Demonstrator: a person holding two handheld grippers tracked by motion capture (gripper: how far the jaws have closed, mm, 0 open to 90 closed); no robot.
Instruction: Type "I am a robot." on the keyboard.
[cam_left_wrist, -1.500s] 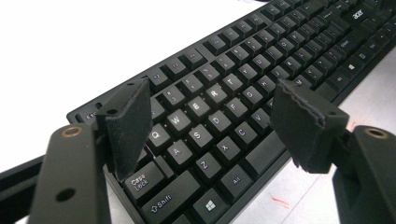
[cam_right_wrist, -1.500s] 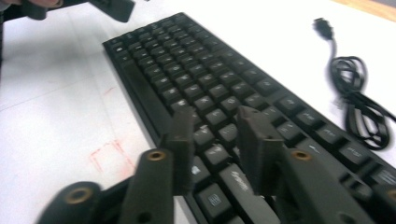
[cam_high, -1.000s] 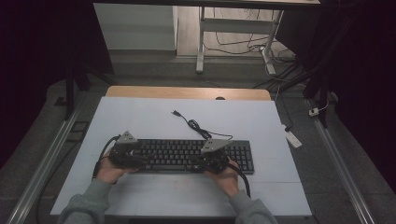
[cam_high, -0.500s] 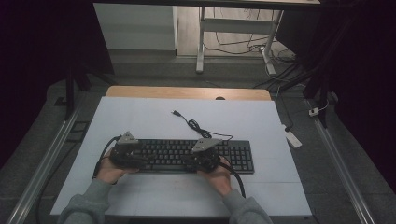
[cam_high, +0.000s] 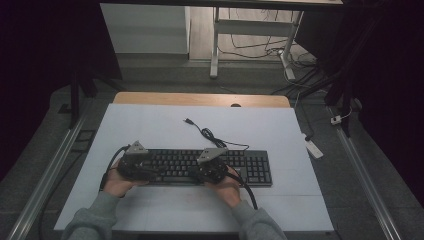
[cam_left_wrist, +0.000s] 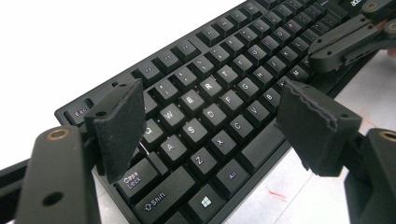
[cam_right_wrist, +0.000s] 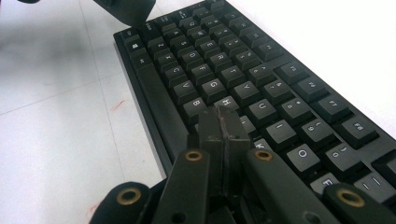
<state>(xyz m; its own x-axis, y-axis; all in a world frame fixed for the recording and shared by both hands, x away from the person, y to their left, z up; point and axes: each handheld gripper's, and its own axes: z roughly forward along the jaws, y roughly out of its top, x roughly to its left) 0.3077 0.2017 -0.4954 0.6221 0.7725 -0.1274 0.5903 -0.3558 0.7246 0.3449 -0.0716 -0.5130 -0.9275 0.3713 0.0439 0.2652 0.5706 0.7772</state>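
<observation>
The tabletop (cam_high: 150, 125) is pale grey-white, with a strip of light wood (cam_high: 200, 99) along its far edge. Grey carpet (cam_high: 45, 155) covers the floor around it. A metal rail (cam_high: 47, 175) runs along the floor beside the left edge, and another rail (cam_high: 367, 175) beside the right edge. Beyond the far edge stands a white cabinet (cam_high: 145, 27), and next to it the white legs of another desk (cam_high: 216, 45) on a wooden floor, with loose cables (cam_high: 255, 47) lying under it. A white power strip (cam_high: 314, 147) lies on the carpet off the right edge. The room's left and right sides are dark; light falls mainly on the tabletop.
</observation>
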